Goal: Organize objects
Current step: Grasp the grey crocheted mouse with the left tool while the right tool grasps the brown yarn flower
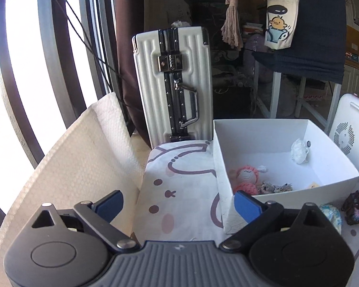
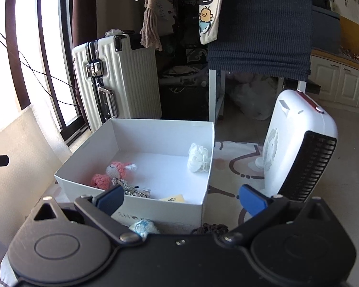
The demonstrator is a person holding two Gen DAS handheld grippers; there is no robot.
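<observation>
Crochet pieces, a pale blue ball (image 2: pixel 142 228) and dark tuft (image 2: pixel 213 228), lay before the white cardboard box (image 2: pixel 155 211); soft, light, pinchable mid-body. Both grippers (image 1: pixel 179 204) (image 2: pixel 180 199) gaped wide, empty.

The box (image 2: pixel 141 141) looks like matt white card, smooth inside. The pink doll (image 2: pixel 107 175) in it is crocheted yarn, nubby; the white ball (image 2: pixel 198 159) is probably yarn too, hard to tell. Suitcase (image 1: pixel 172 83) is ribbed glossy plastic with shiny metal trim and latch. Heater (image 2: pixel 296 143) is smooth white plastic with a black grille. The printed sheet (image 1: pixel 179 191) is soft matt cloth. Gripper pads (image 1: pixel 247 206) look like matt blue rubber.
</observation>
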